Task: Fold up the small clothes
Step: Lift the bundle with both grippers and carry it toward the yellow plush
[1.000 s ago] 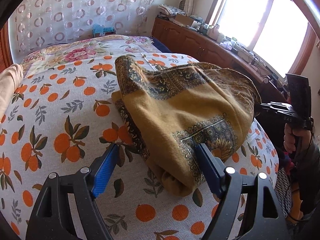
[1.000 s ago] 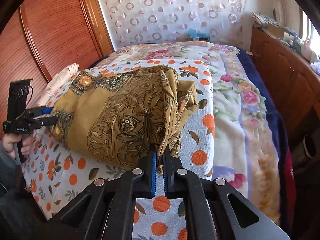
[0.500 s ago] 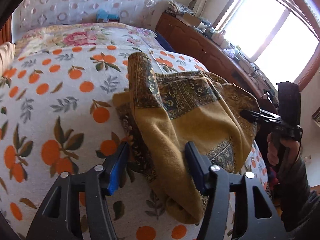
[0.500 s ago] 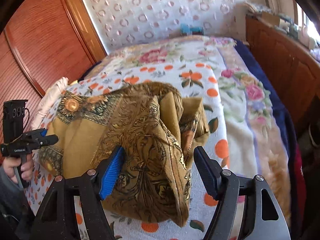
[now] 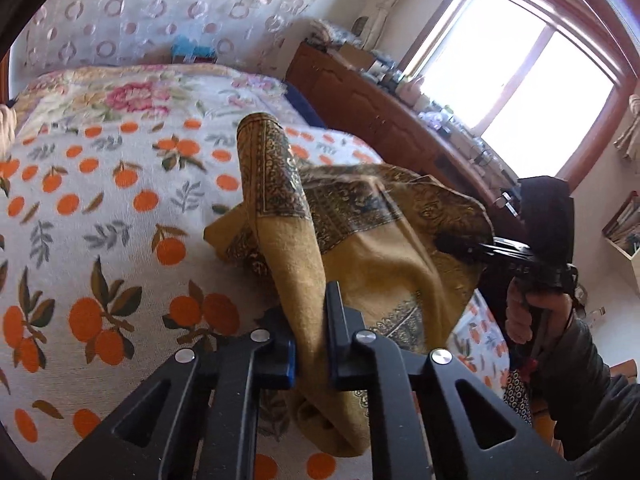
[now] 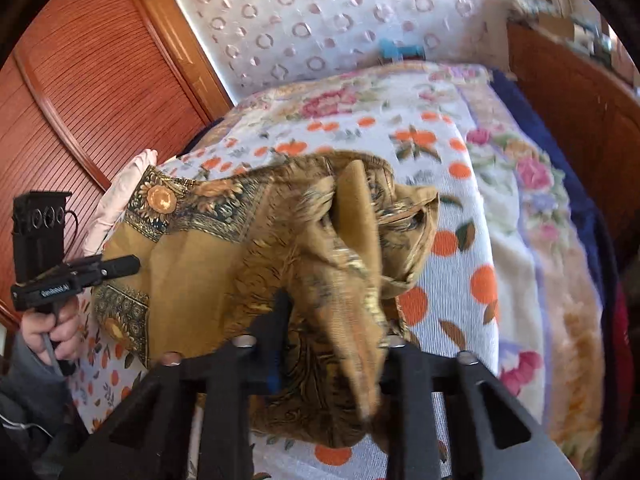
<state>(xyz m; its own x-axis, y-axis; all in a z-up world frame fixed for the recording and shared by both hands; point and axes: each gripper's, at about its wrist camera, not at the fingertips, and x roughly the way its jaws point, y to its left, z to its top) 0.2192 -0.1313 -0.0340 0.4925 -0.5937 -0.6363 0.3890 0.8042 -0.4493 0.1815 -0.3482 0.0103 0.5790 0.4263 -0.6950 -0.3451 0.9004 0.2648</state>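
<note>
Mustard-yellow cloth (image 5: 372,264), soft and slightly fuzzy on its plain side, woven with dark paisley borders and sunflower medallions on the other, is heaped in loose folds on the near part of the bed. One rolled fold is raised and pinched between the blue-padded jaws of the left gripper (image 5: 310,344), which have just been closing onto it. A second bunch of the same cloth is clamped in the right gripper (image 6: 332,344), whose jaws have likewise just been closing; that view is motion-blurred. Each black gripper is held by a hand (image 6: 52,330) in a dark sleeve.

Bedspread (image 5: 100,240): white, flat-woven, printed with oranges and green-brown leaves. A floral blanket (image 6: 532,208) with pink roses is laid beyond and beside it. A pale pink folded item (image 6: 120,200) is seen at the bed's edge.

Room: white curtain (image 5: 160,12) with ring motifs behind the bed; louvred reddish wood doors (image 6: 80,92); a cluttered wooden sideboard (image 5: 380,108) under a bright window (image 5: 520,68).
</note>
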